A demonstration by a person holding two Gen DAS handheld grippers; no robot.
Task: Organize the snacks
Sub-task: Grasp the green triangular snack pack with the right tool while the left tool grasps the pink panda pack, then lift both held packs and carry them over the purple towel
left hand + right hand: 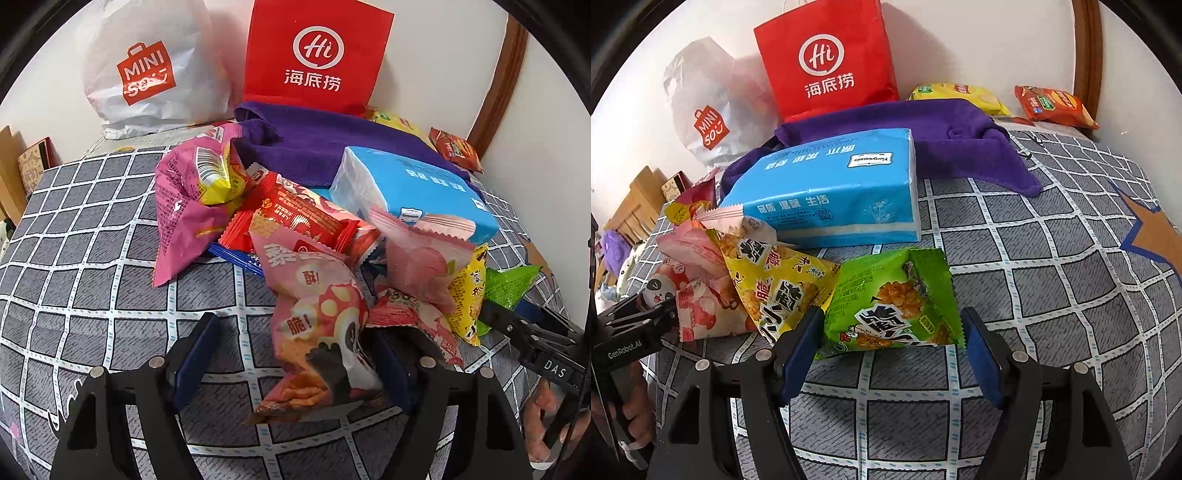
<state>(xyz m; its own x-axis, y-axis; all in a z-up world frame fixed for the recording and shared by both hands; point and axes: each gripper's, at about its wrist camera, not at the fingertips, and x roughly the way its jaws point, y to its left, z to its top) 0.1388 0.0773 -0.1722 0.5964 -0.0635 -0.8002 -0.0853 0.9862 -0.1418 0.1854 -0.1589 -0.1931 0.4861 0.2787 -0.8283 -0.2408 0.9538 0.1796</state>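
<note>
A heap of snack packets lies on a grey checked bed cover (92, 258). In the left wrist view my left gripper (291, 326) stands open around a pink mushroom-print packet (317, 325). Its right finger (393, 373) is against the packet; the left finger (197, 350) stands apart from it. In the right wrist view my right gripper (892, 314) is open astride a green packet (890, 299) that lies flat on the bed cover (1052, 295), pads close to its side edges. A yellow packet (772, 280) leans on the green one's left.
A blue tissue pack (831, 188) and a purple towel (960, 140) lie behind the heap. A red paper bag (827, 59) and a white plastic bag (709, 110) stand against the wall. Two crisp packets (1052, 105) lie at the back right. A person's hand (543, 417) shows.
</note>
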